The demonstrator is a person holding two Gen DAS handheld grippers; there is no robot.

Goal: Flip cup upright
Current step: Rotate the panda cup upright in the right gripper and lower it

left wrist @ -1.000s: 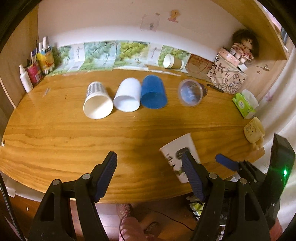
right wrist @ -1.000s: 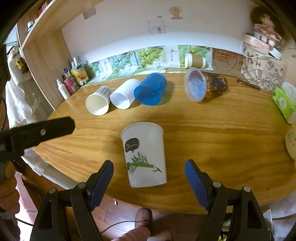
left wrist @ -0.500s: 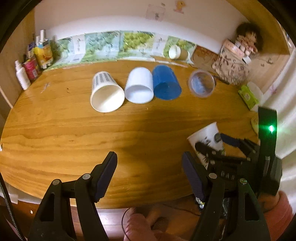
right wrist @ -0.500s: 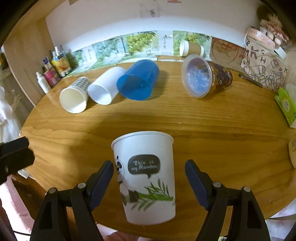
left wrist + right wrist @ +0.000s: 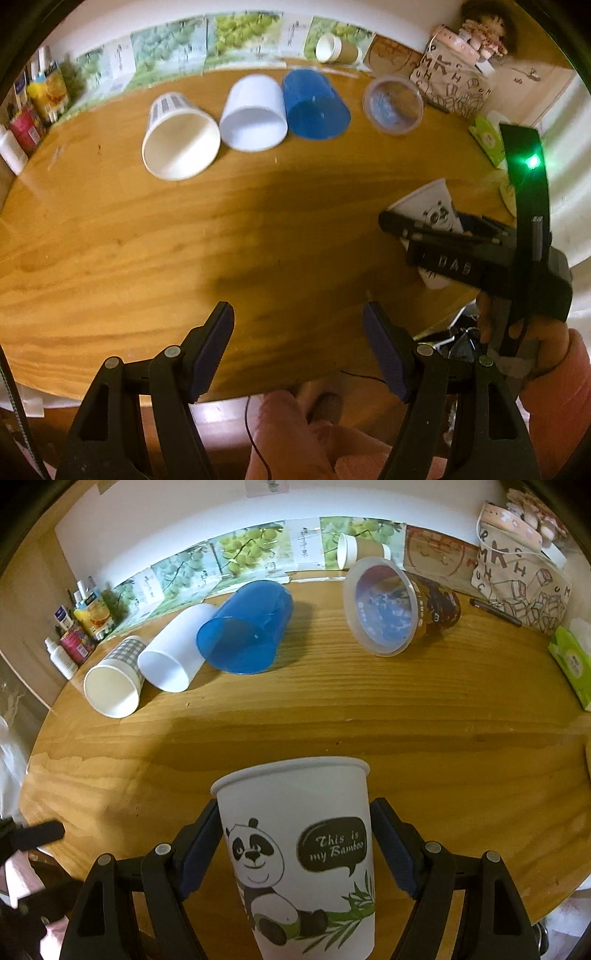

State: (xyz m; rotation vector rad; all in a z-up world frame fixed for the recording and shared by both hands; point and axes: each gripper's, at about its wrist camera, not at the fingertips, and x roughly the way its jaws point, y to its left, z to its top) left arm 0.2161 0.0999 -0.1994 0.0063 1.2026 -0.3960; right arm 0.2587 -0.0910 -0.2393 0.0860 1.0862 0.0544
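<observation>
A white paper cup with a panda print (image 5: 295,853) stands rim up between the blue pads of my right gripper (image 5: 295,843), which is shut on its sides near the front edge of the wooden table (image 5: 424,716). In the left wrist view the same cup (image 5: 428,210) shows at the right, partly hidden by the right gripper's black body. My left gripper (image 5: 299,347) is open and empty above the table's front edge (image 5: 258,391).
Lying on their sides at the back are a checked paper cup (image 5: 112,688), a white cup (image 5: 173,661), a blue cup (image 5: 245,637) and a clear lidded cup (image 5: 391,607). A small brown cup (image 5: 356,548), bottles (image 5: 75,631), a printed bag (image 5: 524,579) and a tissue pack (image 5: 570,661) line the edges.
The panda cup has gone from rim-down to rim-up. My right gripper has closed on it. The left gripper has risen and stays open.
</observation>
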